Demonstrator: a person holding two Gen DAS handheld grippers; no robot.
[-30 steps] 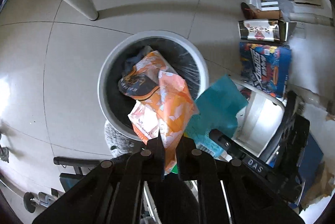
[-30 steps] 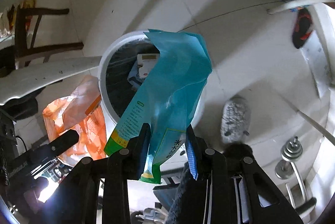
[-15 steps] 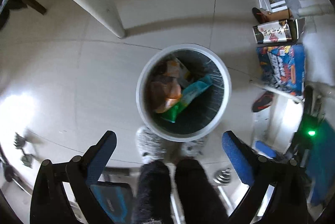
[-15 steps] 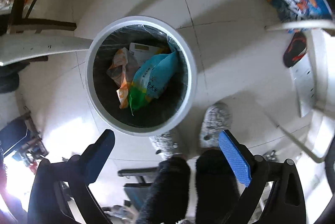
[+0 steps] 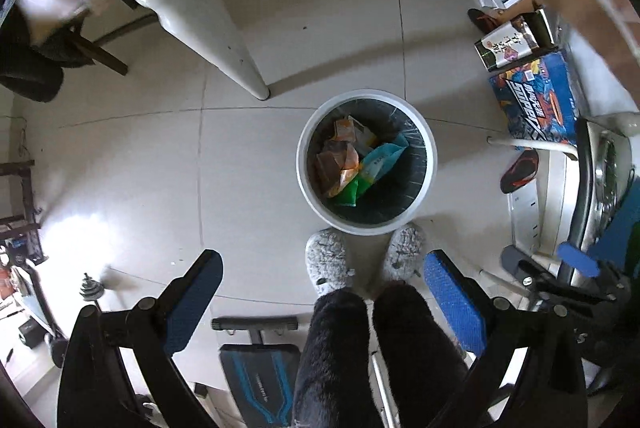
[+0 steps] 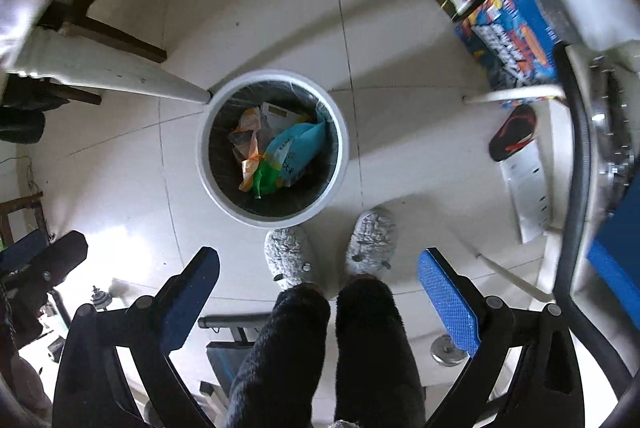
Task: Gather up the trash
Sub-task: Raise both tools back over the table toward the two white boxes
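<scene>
Pale glossy floor tiles [image 5: 248, 164] spread below me, crossed by thin grout lines, with a bright glare patch at the left of both views; a white table leg [image 5: 216, 40] slants down to the floor just beside the white trash bin [image 5: 306, 184]; a dark wooden chair [image 6: 108, 8] stands behind it; a blue printed box [image 5: 536, 104] and a smaller dark carton [image 5: 508, 44] lie at the right, near a black and red sandal [image 5: 520, 170]; a black and blue weight bench [image 5: 260, 376] sits behind the person's legs, with a small dumbbell [image 5: 91, 288] on the tiles at the left.

The bin is lined with a dark bag, and both wrappers lie inside it; the teal snack bag [image 6: 294, 148] lies on the slant, its long axis running from the green end at lower left up to the teal end at upper right; the orange wrapper [image 6: 248, 144] lies crumpled just beside it on the left, touching it.

Two grey fluffy slippers [image 6: 328, 248] stand just short of the bin's near rim.

My left gripper [image 5: 322, 302] and right gripper [image 6: 318, 298] both look straight down; the jaws of each have just been opening and stand spread wide with nothing between them.
</scene>
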